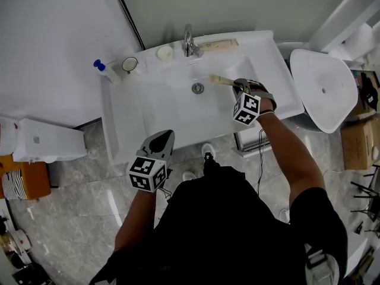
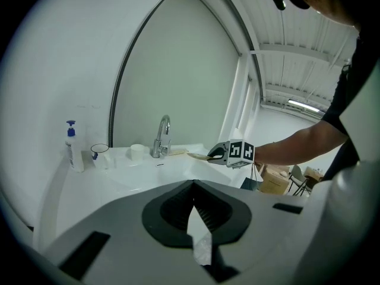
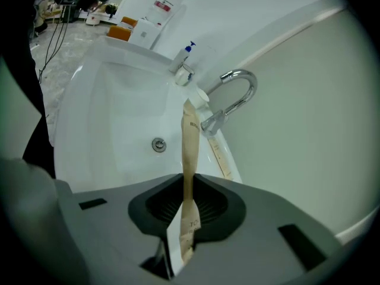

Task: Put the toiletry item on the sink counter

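Observation:
A long tan paper-wrapped toiletry packet hangs over the white basin, right of the drain. My right gripper is shut on its near end. In the right gripper view the packet runs from between the jaws of the right gripper toward the faucet. A second tan packet lies on the sink counter behind the faucet. My left gripper hovers at the sink's front edge, shut and holding nothing. In its own view the left gripper points at the basin.
On the counter's back left stand a blue-pump soap bottle, a mug and a small white cup. A white toilet sits to the right of the sink. A cardboard box is at the far right.

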`<state>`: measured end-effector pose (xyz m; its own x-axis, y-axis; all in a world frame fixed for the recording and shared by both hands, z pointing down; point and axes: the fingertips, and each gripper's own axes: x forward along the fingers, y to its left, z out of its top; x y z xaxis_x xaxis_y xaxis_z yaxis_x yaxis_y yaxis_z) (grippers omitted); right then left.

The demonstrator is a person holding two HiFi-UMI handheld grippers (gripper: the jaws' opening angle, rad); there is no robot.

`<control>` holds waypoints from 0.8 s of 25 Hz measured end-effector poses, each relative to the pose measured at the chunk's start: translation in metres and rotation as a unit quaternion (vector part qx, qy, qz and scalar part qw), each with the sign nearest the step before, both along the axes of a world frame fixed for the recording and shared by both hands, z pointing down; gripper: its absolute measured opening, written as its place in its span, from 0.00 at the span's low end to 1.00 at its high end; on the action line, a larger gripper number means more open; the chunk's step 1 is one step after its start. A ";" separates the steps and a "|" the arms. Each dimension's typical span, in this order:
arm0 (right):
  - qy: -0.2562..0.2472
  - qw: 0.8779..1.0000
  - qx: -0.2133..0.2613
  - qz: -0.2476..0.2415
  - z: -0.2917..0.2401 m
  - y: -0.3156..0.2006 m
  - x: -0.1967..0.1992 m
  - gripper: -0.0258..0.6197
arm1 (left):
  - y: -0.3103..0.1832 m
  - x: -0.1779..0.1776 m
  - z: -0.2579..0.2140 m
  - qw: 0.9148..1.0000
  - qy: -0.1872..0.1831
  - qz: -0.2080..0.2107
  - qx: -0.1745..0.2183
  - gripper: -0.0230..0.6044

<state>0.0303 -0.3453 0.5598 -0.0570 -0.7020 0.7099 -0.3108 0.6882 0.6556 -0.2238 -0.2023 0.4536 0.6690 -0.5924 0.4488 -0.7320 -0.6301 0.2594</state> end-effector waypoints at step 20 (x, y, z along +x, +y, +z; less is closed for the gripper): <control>-0.192 0.971 -0.031 0.142 -0.028 0.178 -0.004 0.11 | 0.069 0.018 0.010 0.996 0.004 0.087 0.000 0.03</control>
<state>0.0266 -0.1674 0.5313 -0.1374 -0.6842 0.7162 -0.7067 0.5744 0.4131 -0.2056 -0.1333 0.4634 0.7656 -0.4672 0.4423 -0.6091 -0.7476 0.2647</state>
